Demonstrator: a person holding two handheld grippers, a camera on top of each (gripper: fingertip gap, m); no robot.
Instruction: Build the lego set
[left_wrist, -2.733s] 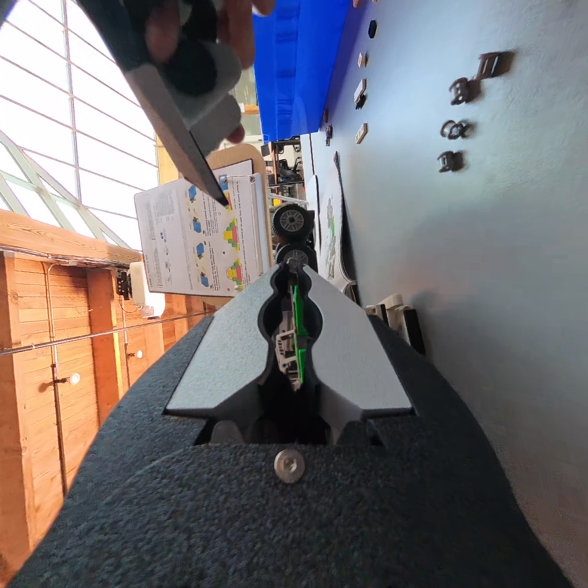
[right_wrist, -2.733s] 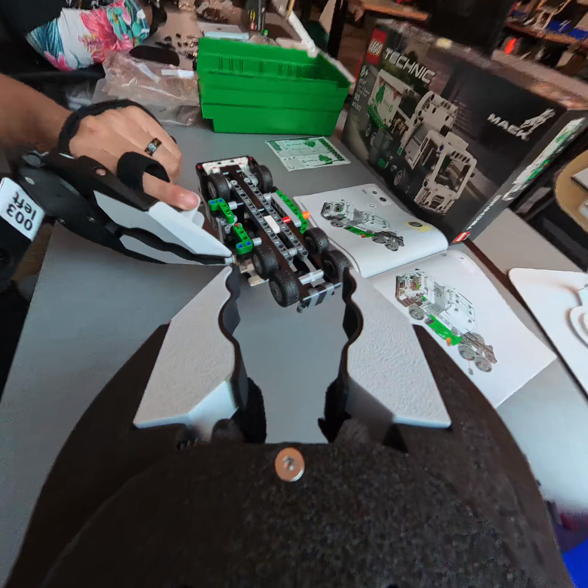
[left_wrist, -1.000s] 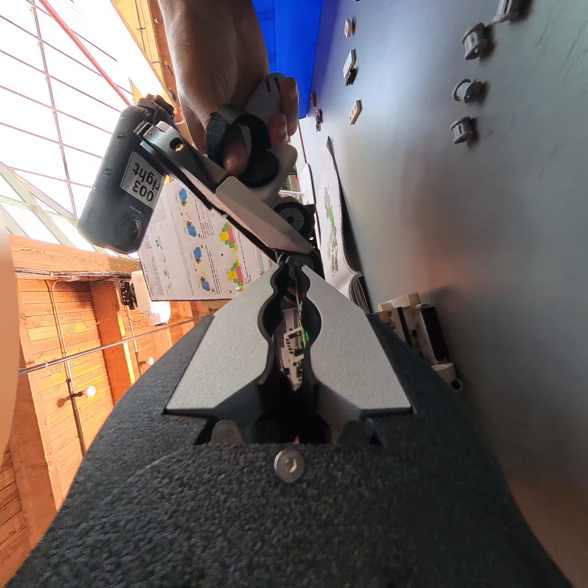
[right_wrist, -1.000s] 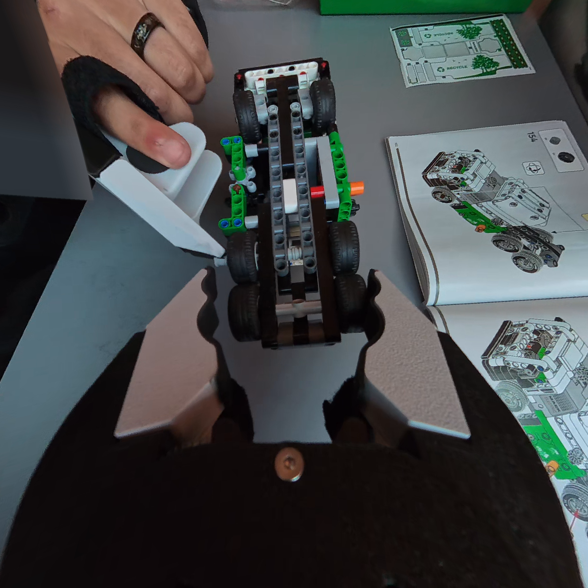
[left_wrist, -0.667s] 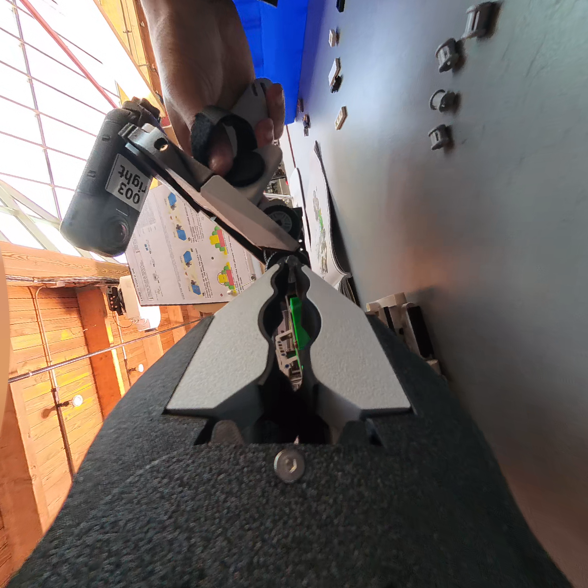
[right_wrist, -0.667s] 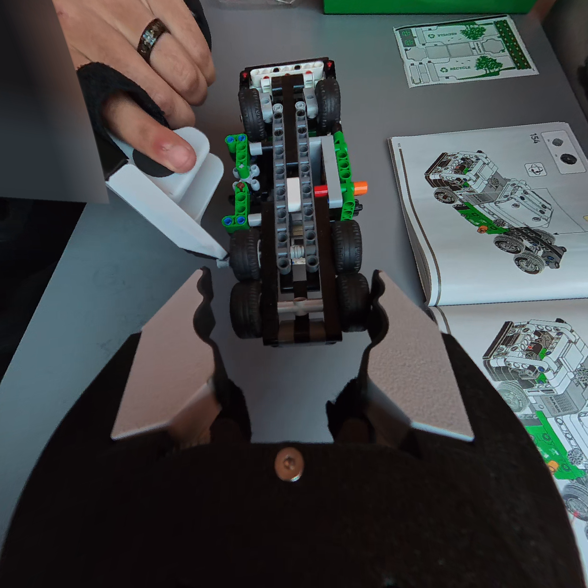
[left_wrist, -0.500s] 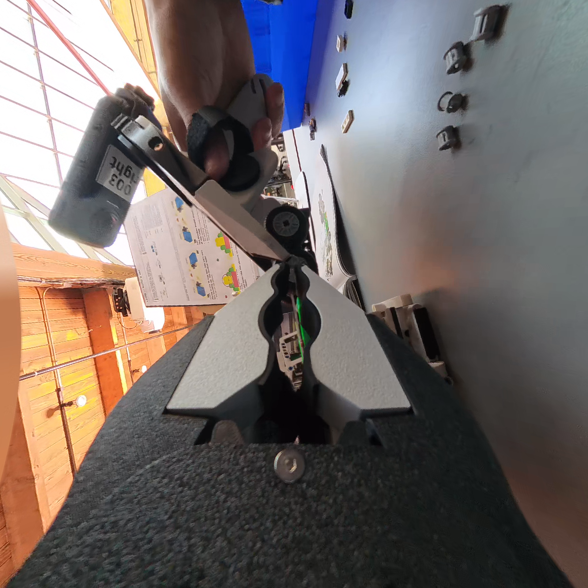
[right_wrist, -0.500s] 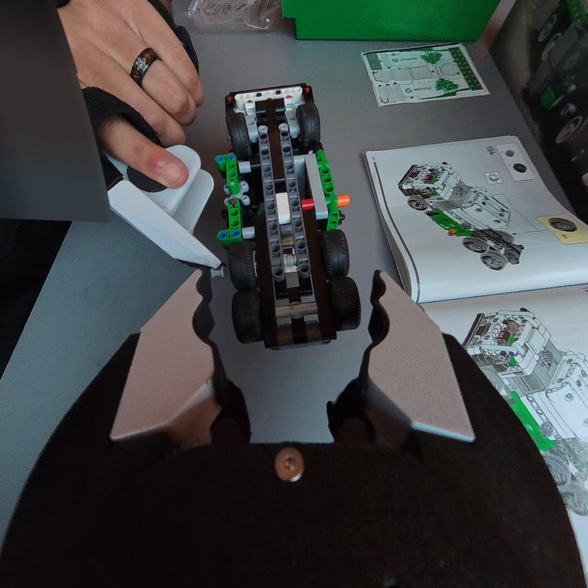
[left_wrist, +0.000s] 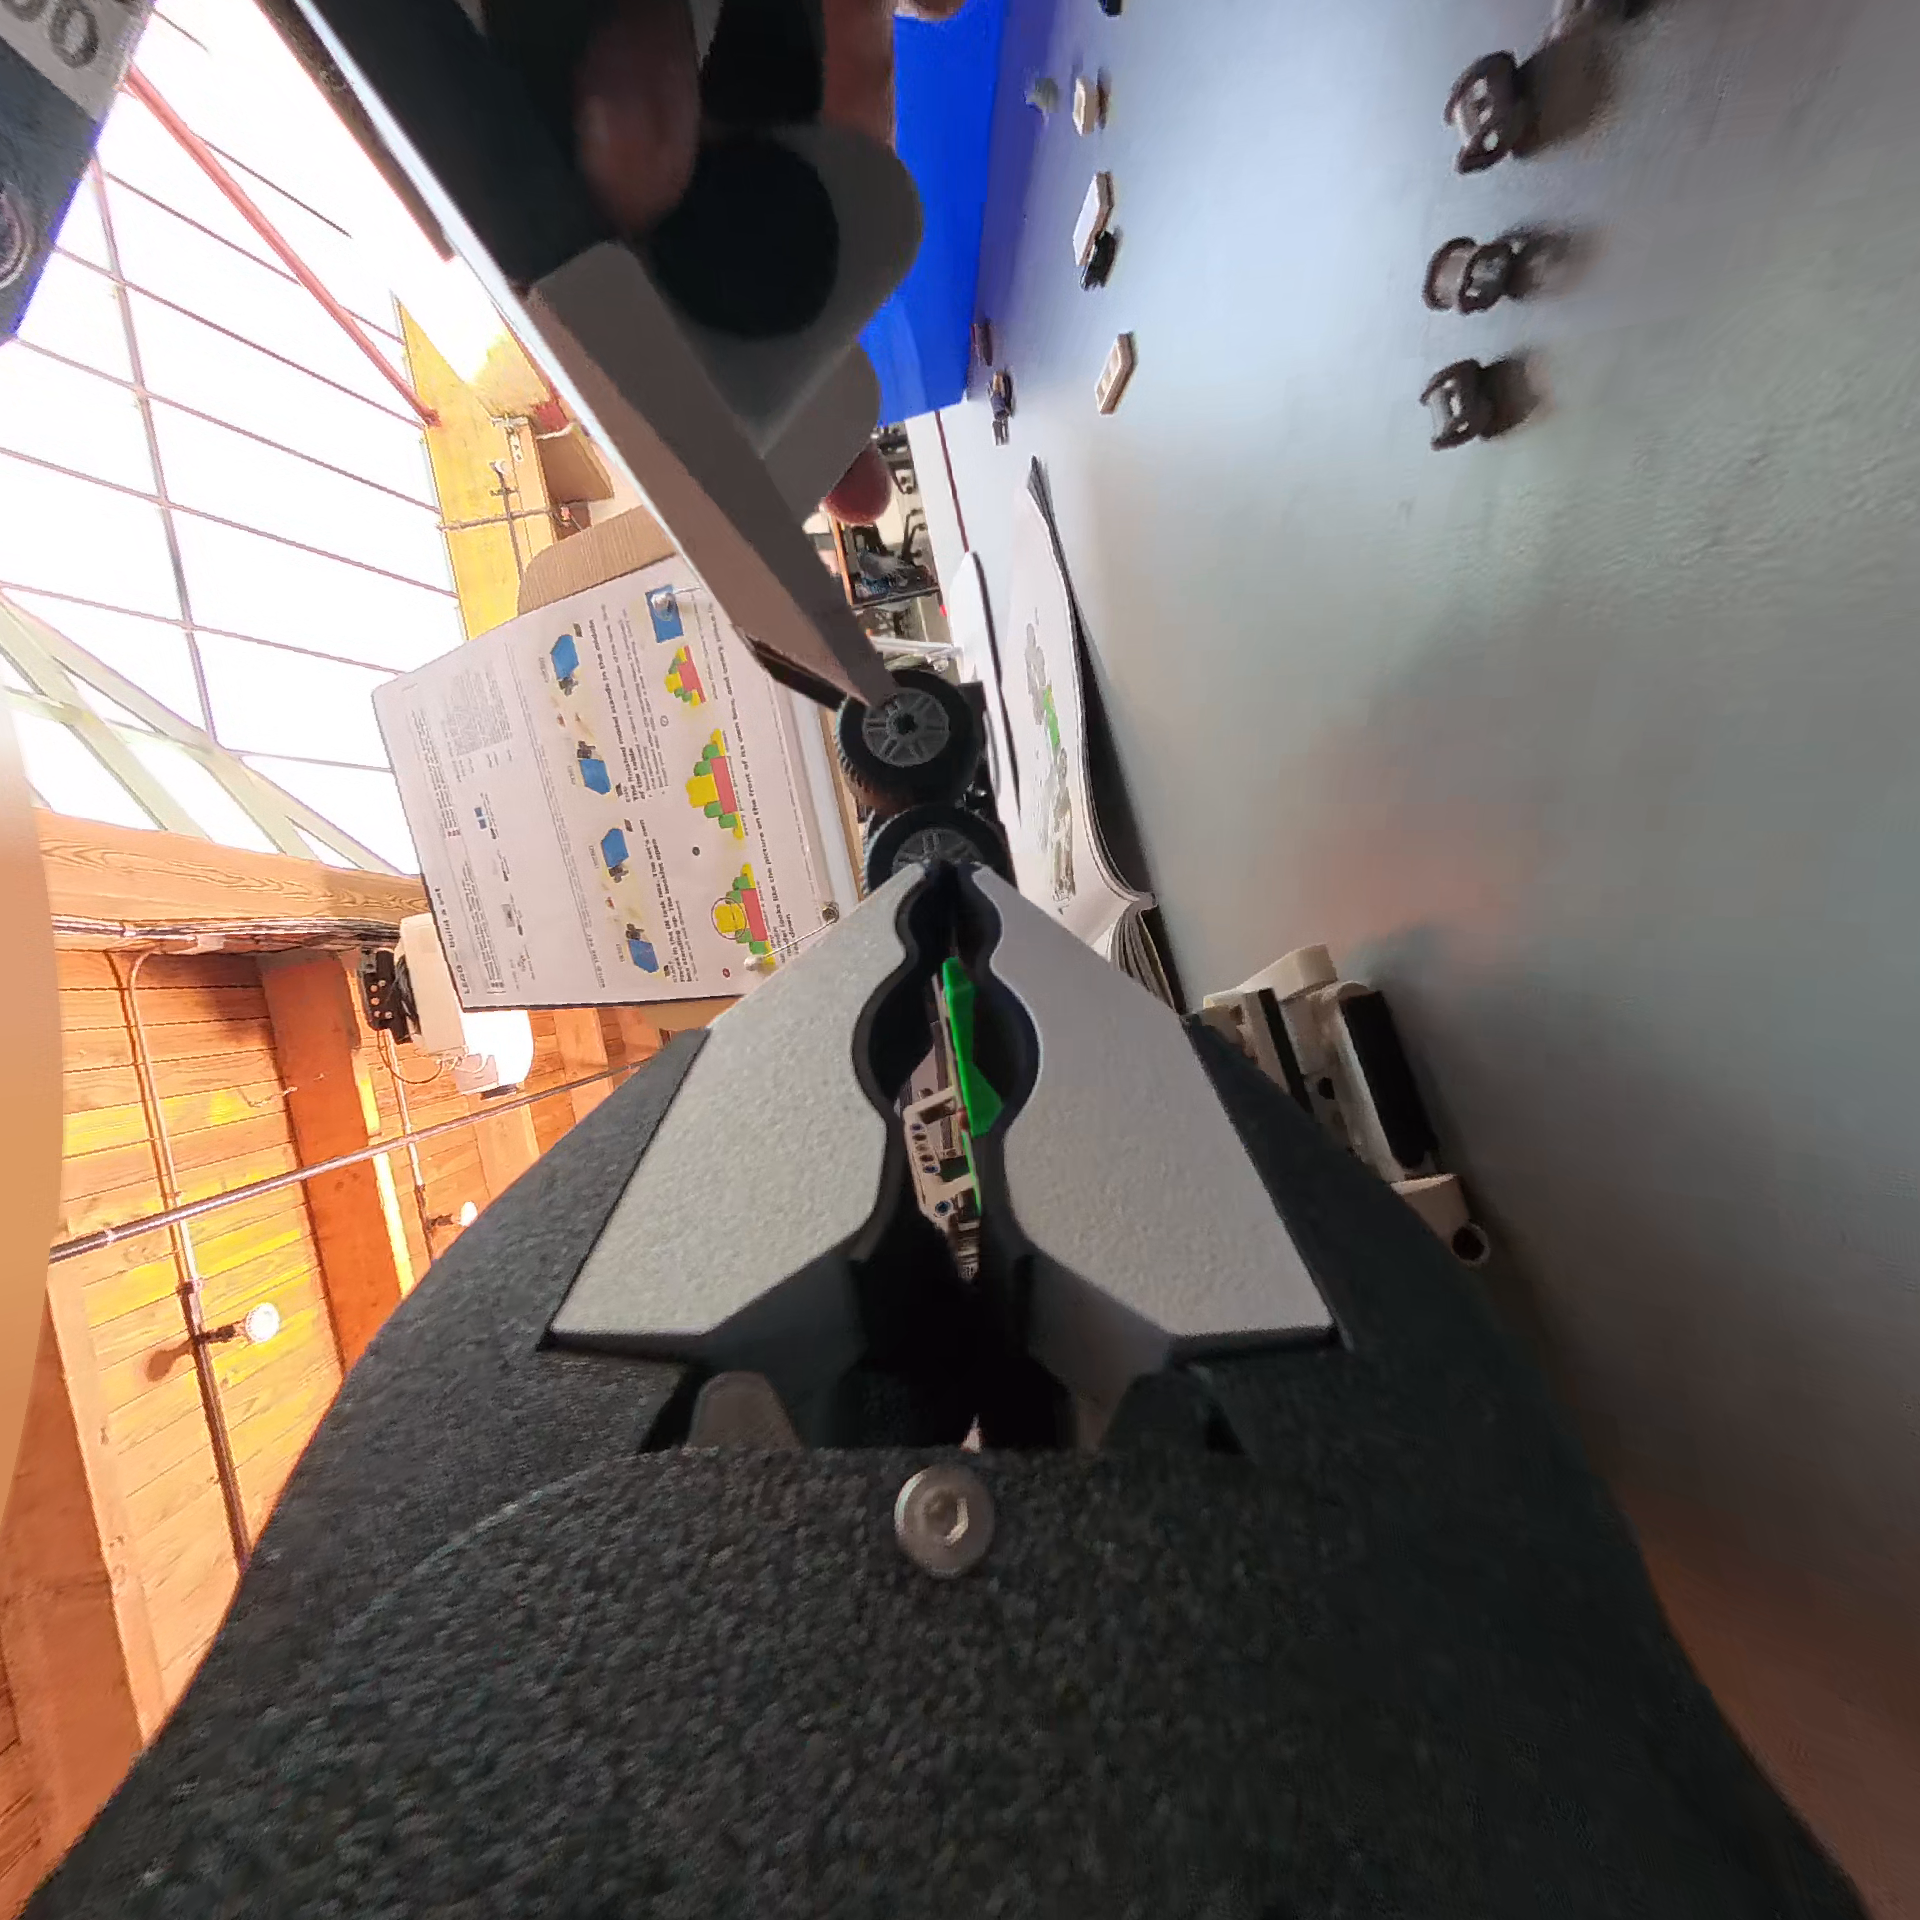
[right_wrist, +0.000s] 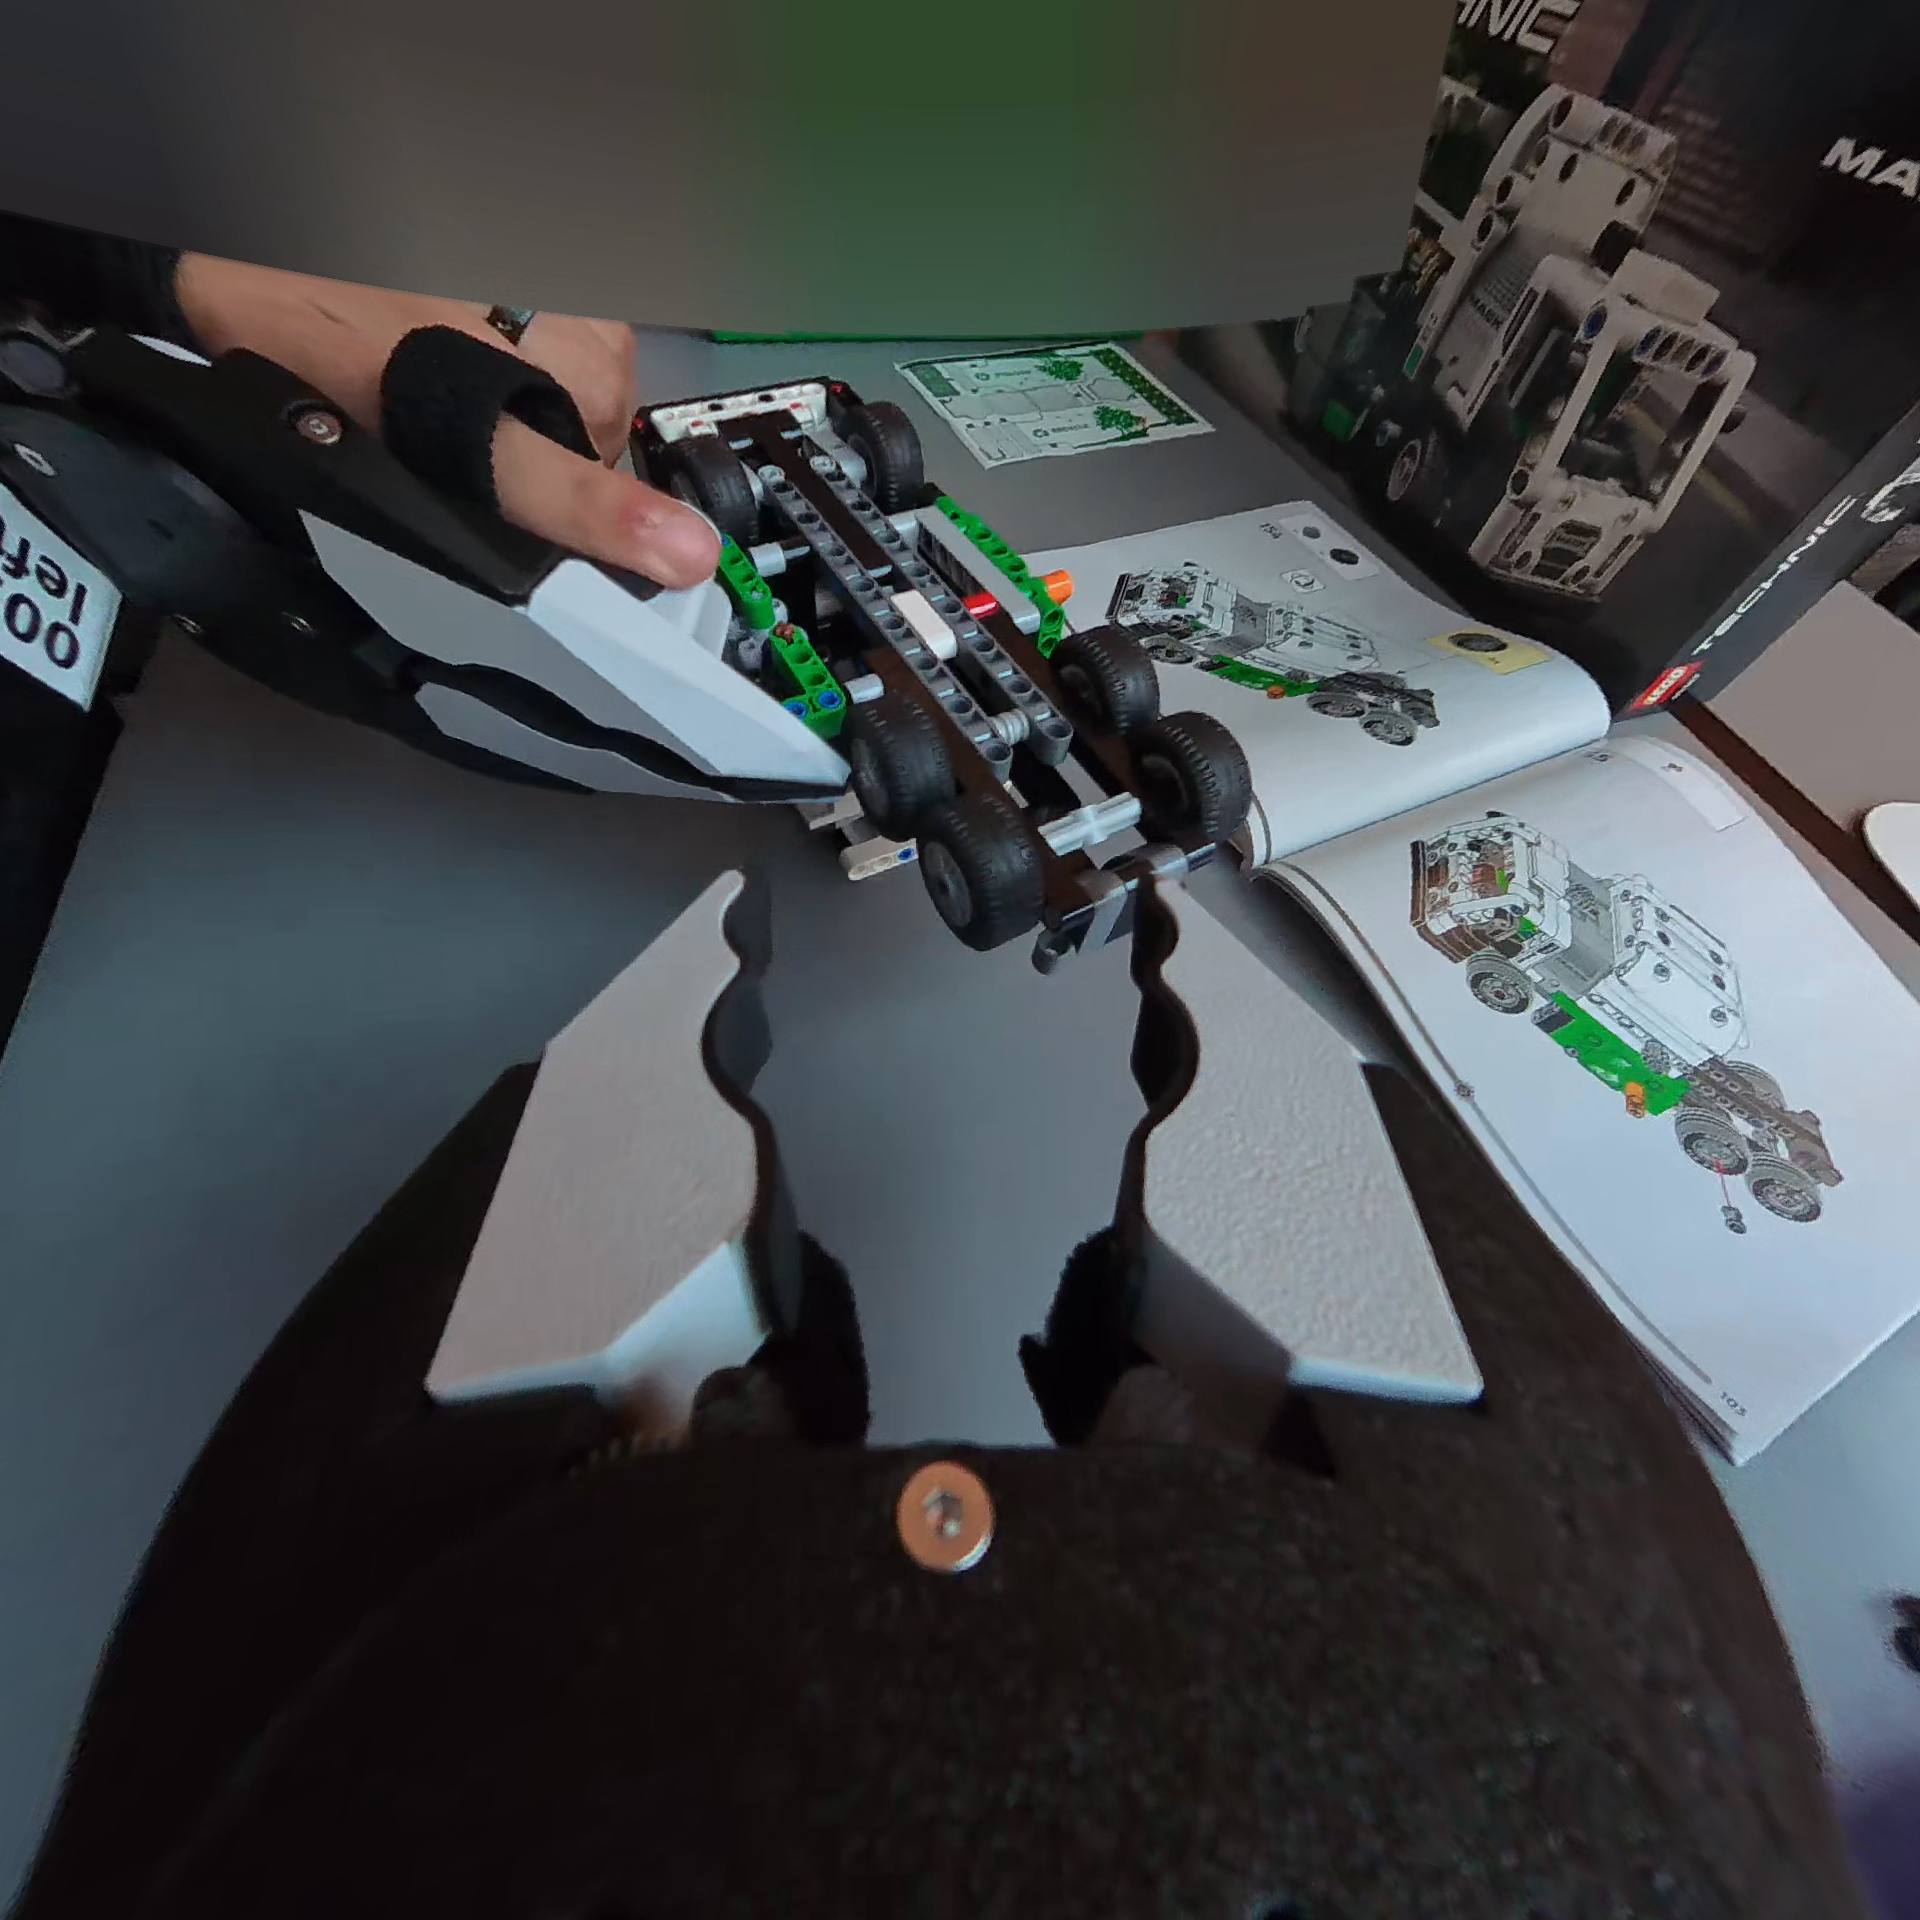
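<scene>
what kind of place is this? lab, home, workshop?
Probably a workshop or maker-space hall, not a home: timber-plank wall under a large glazed grid roof, a grey work table, and a propped laminated brick-building instruction sheet.

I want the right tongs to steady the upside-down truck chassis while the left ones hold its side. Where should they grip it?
Probably the rear end of the truck chassis, behind the last wheels. The open right tongs already face it end-on, and its black side rails look flat and parallel. The left tongs occupy the green side.
</scene>
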